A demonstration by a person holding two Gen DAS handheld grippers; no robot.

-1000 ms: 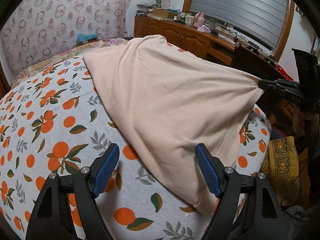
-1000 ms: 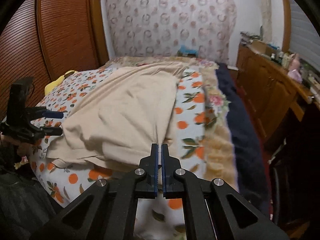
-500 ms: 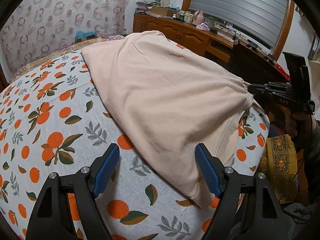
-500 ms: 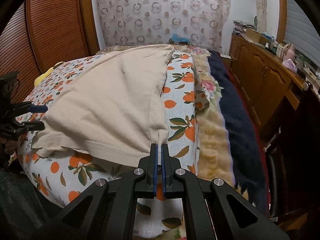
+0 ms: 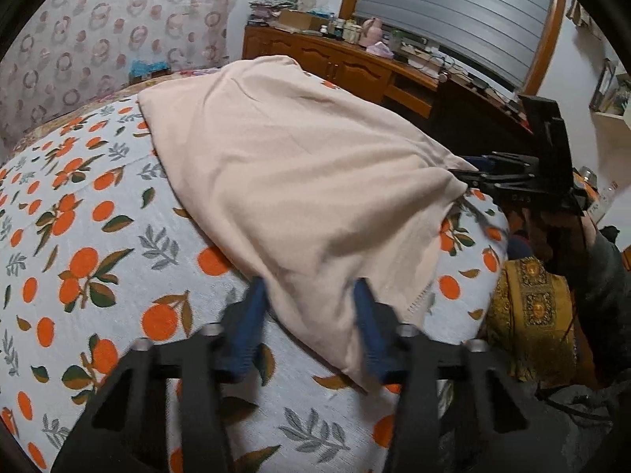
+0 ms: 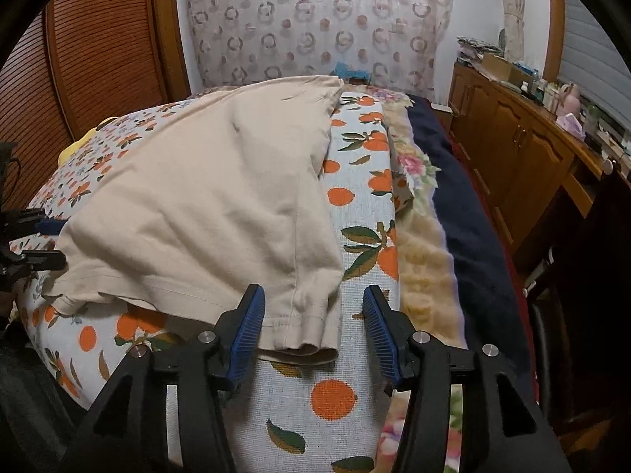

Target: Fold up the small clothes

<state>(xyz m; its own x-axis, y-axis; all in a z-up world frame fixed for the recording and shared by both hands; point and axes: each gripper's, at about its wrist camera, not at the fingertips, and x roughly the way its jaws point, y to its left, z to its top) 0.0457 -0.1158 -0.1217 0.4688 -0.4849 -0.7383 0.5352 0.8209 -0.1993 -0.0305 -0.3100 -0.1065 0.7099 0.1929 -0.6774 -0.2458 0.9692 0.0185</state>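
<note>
Two grippers | left gripper: fingers just closing round a corner of the beige garment, grip unclear | right gripper: fingers just opened, parted, garment hem lying loose between them, nearer the left finger | garment spread on bed ahead of both.

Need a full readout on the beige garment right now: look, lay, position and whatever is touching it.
The beige garment is a plain, soft knit with a stitched hem along its near edge. It lies folded and slightly rumpled on the orange-print bedspread. The left gripper, whose jaws have just been closing, straddles one near corner. The right gripper, jaws just opened, has the other hem corner lying loose between its fingers.
</note>
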